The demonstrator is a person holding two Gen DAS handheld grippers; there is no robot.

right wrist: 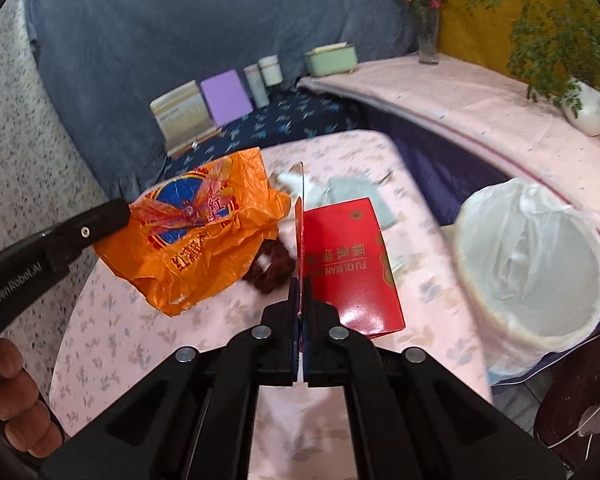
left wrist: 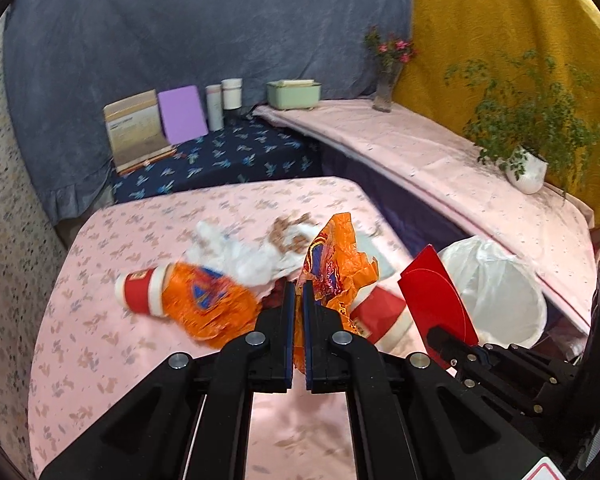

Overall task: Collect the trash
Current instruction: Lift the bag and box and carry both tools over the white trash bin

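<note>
My left gripper (left wrist: 299,282) is shut on a crumpled orange plastic bag (left wrist: 338,264) and holds it above the pink table (left wrist: 100,340). The bag shows in the right wrist view (right wrist: 204,228) too. My right gripper (right wrist: 301,280) is shut on a red envelope (right wrist: 348,264), also seen in the left wrist view (left wrist: 436,296). A bin lined with a white bag (right wrist: 536,264) stands to the right of the table. On the table lie a red and white paper cup (left wrist: 144,292), another orange wrapper (left wrist: 208,304), white tissue (left wrist: 244,256), a second red cup (left wrist: 384,320) and dark brown scraps (right wrist: 270,272).
A raised pink shelf (left wrist: 440,160) runs along the right with a potted plant (left wrist: 528,168), a flower vase (left wrist: 384,88) and a green box (left wrist: 294,94). On the dark blue cloth at the back stand a booklet (left wrist: 134,132), a purple card (left wrist: 182,114) and two white jars (left wrist: 225,98).
</note>
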